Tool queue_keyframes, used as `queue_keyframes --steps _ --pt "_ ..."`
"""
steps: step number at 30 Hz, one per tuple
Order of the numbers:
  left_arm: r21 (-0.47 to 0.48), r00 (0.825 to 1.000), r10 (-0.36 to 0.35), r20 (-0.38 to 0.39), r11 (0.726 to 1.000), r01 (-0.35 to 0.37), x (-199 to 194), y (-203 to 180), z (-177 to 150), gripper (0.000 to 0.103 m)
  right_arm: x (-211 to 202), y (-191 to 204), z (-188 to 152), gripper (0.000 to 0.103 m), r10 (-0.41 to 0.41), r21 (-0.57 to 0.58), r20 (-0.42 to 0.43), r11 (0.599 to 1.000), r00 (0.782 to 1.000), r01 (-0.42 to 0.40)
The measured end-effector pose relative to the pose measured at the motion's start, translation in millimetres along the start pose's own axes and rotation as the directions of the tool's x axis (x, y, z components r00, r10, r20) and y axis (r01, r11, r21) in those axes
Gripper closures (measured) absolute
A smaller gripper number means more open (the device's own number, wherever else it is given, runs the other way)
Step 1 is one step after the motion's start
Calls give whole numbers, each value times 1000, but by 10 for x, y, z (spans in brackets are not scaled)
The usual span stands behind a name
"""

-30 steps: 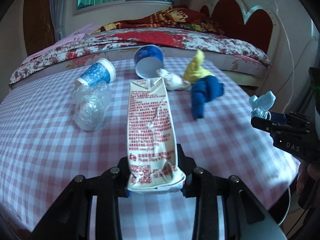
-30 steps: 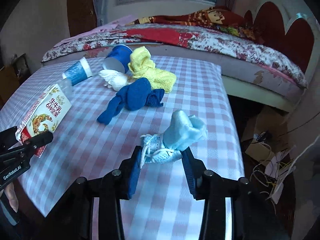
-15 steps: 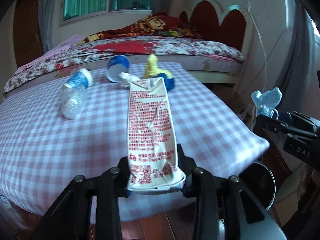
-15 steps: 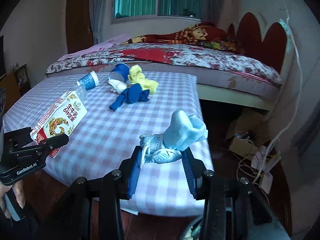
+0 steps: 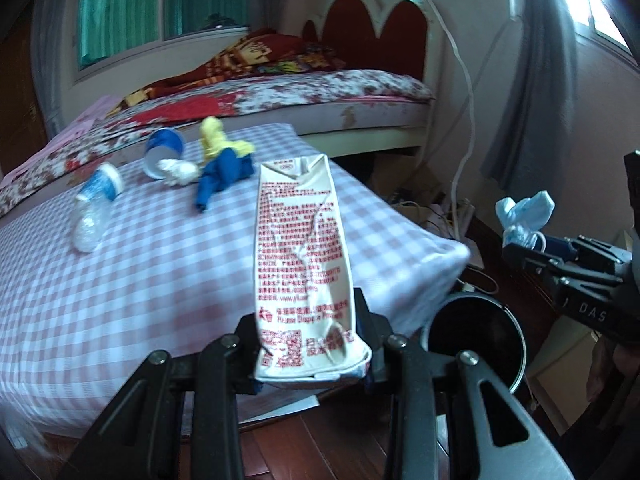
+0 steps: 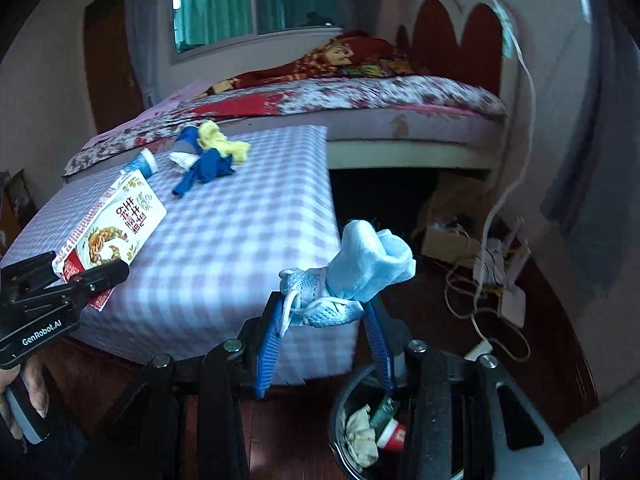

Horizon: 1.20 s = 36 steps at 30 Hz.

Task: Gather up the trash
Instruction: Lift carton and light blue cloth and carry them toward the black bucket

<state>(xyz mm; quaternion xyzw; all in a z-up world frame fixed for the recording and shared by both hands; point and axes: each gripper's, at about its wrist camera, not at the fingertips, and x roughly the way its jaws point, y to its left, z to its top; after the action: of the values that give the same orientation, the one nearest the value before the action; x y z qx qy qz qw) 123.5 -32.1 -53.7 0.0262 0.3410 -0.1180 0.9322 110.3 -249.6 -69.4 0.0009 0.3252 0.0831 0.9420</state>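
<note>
Clamping a crumpled white milk carton [image 5: 300, 264], the left claw [image 5: 310, 354] had swung off the checked worktop [image 5: 120, 280]. The right claw [image 6: 326, 320] gripped a wadded pale-blue face mask [image 6: 360, 272] above the round black bin [image 6: 352, 432], so dropping seemed next.

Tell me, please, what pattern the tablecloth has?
The tablecloth has a pink-and-white check, clearest in the left wrist view.

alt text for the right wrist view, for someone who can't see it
The right gripper clamps a crumpled light-blue face mask above an open trash bin on the floor. At left, the left gripper holds a milk carton over a checkered table.
</note>
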Motion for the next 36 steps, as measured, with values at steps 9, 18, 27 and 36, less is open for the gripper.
queue_keyframes --steps 9,18,27,36 --pt "84 997 -81 -14 993 82 26 -567 -39 68 -215 -498 -240 61 -71 83 -12 994 997 72" --pt "154 986 -161 -41 974 165 81 -1025 -95 68 -344 -815 -493 61 -117 102 -38 988 992 120" --pt "217 965 -234 -119 942 256 271 -1388 -230 68 -313 -924 -727 61 -110 64 -95 991 989 116" --pt "240 933 -291 -212 910 338 525 -1621 -306 68 -143 -1070 -918 60 -96 56 -157 993 983 106"
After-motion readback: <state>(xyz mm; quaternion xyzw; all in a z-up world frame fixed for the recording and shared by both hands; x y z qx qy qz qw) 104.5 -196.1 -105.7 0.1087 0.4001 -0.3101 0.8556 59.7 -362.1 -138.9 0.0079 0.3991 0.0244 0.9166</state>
